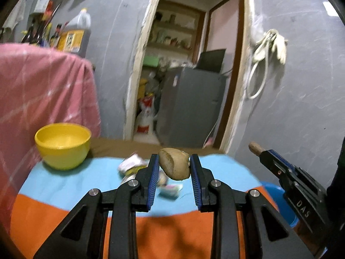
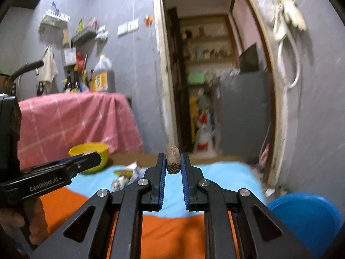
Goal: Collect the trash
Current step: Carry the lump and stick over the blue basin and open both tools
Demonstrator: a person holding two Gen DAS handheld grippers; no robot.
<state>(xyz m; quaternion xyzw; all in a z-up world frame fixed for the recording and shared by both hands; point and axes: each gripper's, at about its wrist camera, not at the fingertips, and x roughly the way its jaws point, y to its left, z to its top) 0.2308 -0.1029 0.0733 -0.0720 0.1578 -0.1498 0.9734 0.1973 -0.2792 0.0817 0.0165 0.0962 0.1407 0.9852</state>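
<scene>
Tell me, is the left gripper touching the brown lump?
Touching. The left wrist view shows the left gripper with both blue pads pressed against the brown lump.

A: How is the left hand-held gripper doing?
B: It points a bit down, with its blue pads pinching a brown lump.
A: And the right hand-held gripper?
B: Pointing a bit down too, squeezed almost shut on a cork. A hand holds the left one.

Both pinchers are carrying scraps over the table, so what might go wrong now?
The brown lump sits only at the tips of the left gripper and may slip out. The right gripper pinches a small cork-like piece just as near its tips. A dropped scrap might miss the blue bin.
</scene>
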